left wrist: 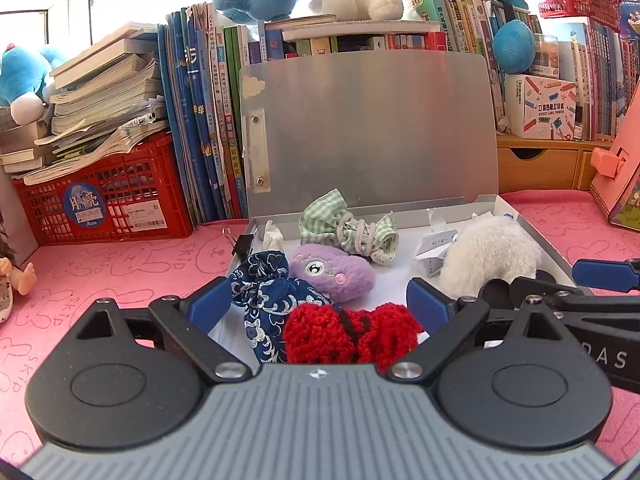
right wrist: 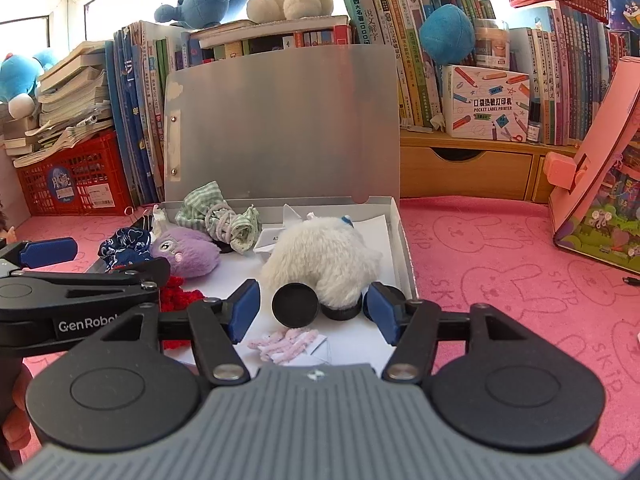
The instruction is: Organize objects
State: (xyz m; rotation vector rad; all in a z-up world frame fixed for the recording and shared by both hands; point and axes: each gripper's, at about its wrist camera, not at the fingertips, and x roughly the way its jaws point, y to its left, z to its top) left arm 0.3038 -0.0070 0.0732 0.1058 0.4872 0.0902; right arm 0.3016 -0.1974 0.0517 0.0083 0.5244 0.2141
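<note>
A shallow white box [left wrist: 536, 236] lies on the pink mat with its grey lid [left wrist: 368, 128] standing upright. Inside are a green checked cloth bundle [left wrist: 348, 228], a purple plush [left wrist: 332, 274], a white fluffy plush [left wrist: 488, 256] and folded paper [left wrist: 434, 254]. My left gripper [left wrist: 318, 304] is open over the box's near left; a blue patterned pouch [left wrist: 264, 300] and a red knitted piece [left wrist: 344, 332] lie loose between its fingers. My right gripper [right wrist: 312, 308] is open at the near right, around two black discs [right wrist: 296, 305] under the white plush [right wrist: 320, 256]. A pink yarn scrap [right wrist: 284, 344] lies below.
A red crate [left wrist: 108, 200] stacked with papers stands at the back left, and rows of books [left wrist: 208, 120] stand behind the lid. A wooden drawer unit [right wrist: 464, 172] and a pink cardboard house [right wrist: 600, 184] are on the right. A doll [left wrist: 16, 280] lies at the far left.
</note>
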